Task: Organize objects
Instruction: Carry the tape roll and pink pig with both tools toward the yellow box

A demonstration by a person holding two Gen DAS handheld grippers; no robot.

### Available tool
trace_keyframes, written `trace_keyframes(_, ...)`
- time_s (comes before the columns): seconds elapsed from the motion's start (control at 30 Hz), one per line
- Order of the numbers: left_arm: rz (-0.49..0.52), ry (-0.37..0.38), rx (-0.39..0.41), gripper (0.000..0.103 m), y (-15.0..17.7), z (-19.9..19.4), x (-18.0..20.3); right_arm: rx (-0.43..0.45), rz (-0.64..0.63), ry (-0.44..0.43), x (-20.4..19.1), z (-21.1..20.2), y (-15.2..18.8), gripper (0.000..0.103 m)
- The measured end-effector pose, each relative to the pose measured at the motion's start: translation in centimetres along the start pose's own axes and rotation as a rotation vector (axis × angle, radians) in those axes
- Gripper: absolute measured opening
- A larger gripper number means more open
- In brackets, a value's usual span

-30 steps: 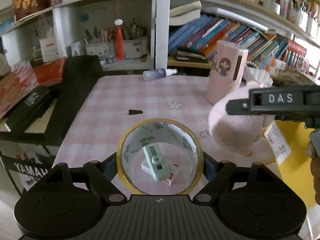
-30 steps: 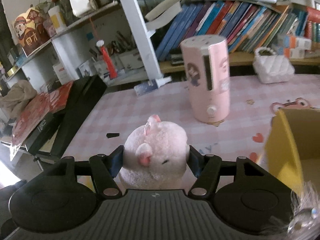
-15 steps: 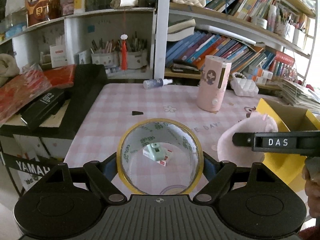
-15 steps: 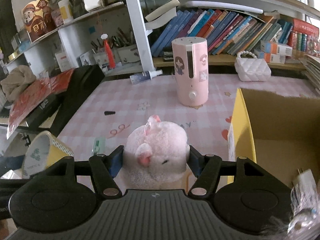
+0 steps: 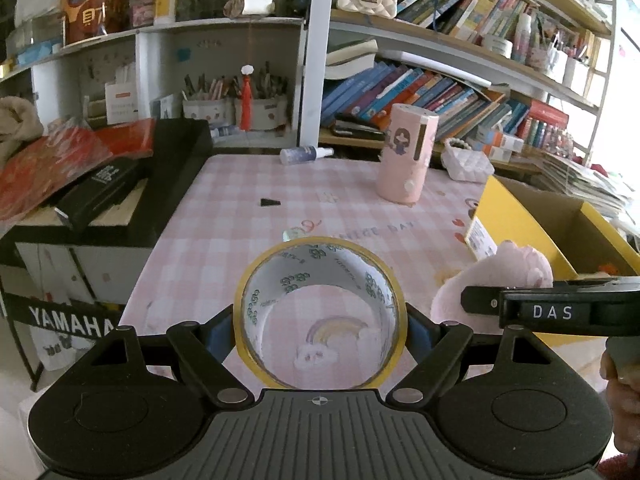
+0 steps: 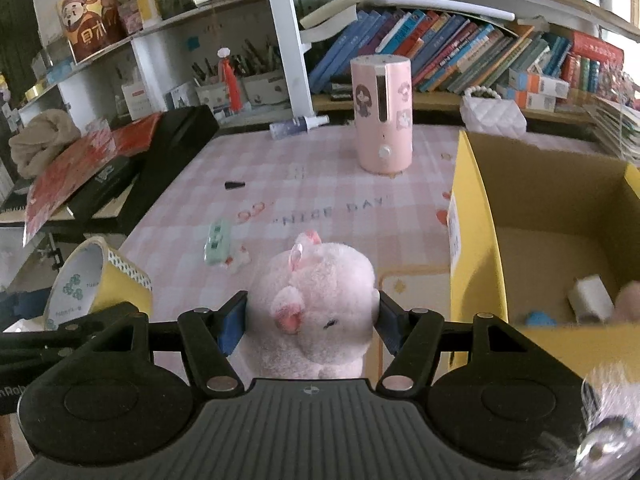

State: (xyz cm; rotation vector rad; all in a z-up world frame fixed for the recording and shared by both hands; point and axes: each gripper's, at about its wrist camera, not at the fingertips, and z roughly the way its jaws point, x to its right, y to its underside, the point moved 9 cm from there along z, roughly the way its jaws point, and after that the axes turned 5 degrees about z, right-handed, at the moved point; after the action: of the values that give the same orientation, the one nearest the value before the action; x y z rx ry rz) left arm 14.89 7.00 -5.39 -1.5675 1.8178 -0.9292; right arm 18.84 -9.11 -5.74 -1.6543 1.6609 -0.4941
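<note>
l tongs w/ tape roll, r tongs w/ plush pig, both level

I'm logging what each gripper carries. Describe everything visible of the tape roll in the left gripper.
The tape roll is a wide ring with a yellow outer face and a white inner core printed with small green marks. The left gripper is shut on it, its blue pads pressing the ring's outer sides. The roll's open centre faces the camera, so the pink checked tablecloth shows through it. In the right wrist view it appears raised above the table edge, touching nothing else.
</note>
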Motion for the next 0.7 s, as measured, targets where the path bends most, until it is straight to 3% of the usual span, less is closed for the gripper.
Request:
trace_keyframes(0.37,0.041,0.042,-0.022,0.084,4.0,-4.5,1.6,-0.024,0.029,0.039,-0.6,-4.9,6.0,0.063)
trace_keyframes(0.7,0.128,0.132,-0.035,0.084,5.9,-6.5,5.1,-0.02,0.101,0.095,0.9,-9.0,10.3,0.063)
